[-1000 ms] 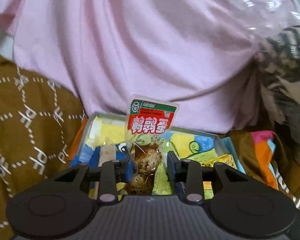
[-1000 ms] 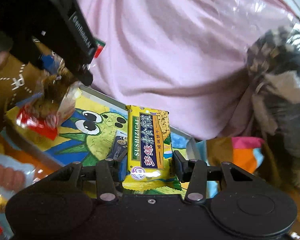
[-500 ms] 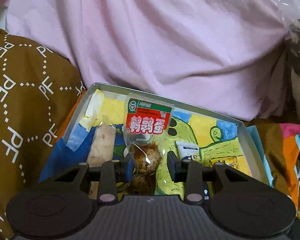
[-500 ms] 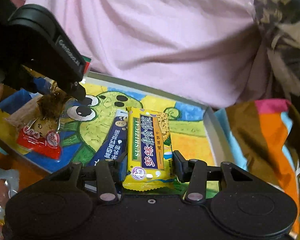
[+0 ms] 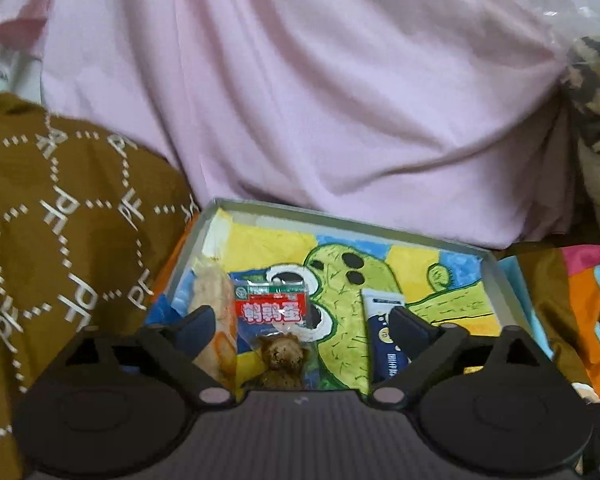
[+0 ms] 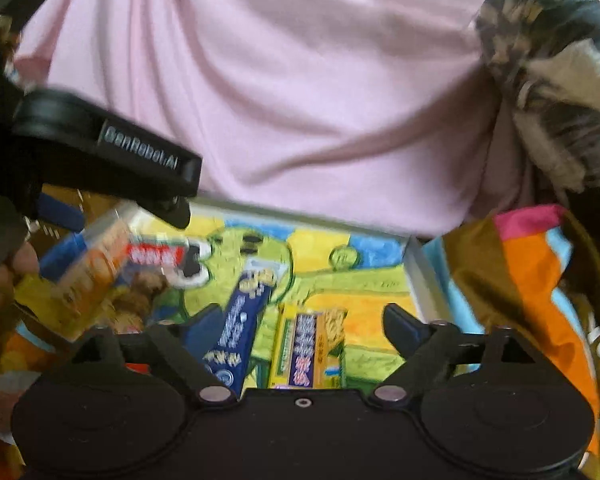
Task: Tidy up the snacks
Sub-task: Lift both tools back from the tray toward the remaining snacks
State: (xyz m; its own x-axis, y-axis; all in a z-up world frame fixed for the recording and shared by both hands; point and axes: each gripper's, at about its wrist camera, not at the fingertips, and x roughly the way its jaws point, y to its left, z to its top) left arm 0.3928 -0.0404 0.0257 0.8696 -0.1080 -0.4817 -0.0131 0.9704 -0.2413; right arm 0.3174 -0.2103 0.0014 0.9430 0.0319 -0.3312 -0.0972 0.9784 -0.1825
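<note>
**Listener:** What does the left wrist camera show you?

**Operator:** My left gripper now has its jaws spread wide, with nothing between them. Half a second ago they pinched the quail egg packet; now that packet lies flat in the shallow box, on its cartoon cactus lining, between my fingers and touching neither. Just left of it lies a pale orange sausage-like snack. To the right, partly behind my right finger, lies a dark blue snack bar. Pink cloth fills the far side, and brown patterned fabric the left.

**Listener:** And the right wrist camera?

**Operator:** My right gripper is also wide open and empty. The yellow cracker packet it held a moment ago now rests in the box, near the front edge, just right of the blue bar. The picture is motion-blurred. At the left I see my other gripper hanging over the egg packet.

**Listener:** What does that mean for the job?

**Operator:** I judge both snacks delivered. Four items sit in the box. More wrappers seem to lie outside it at the near left, so I expect to fetch those next.
</note>
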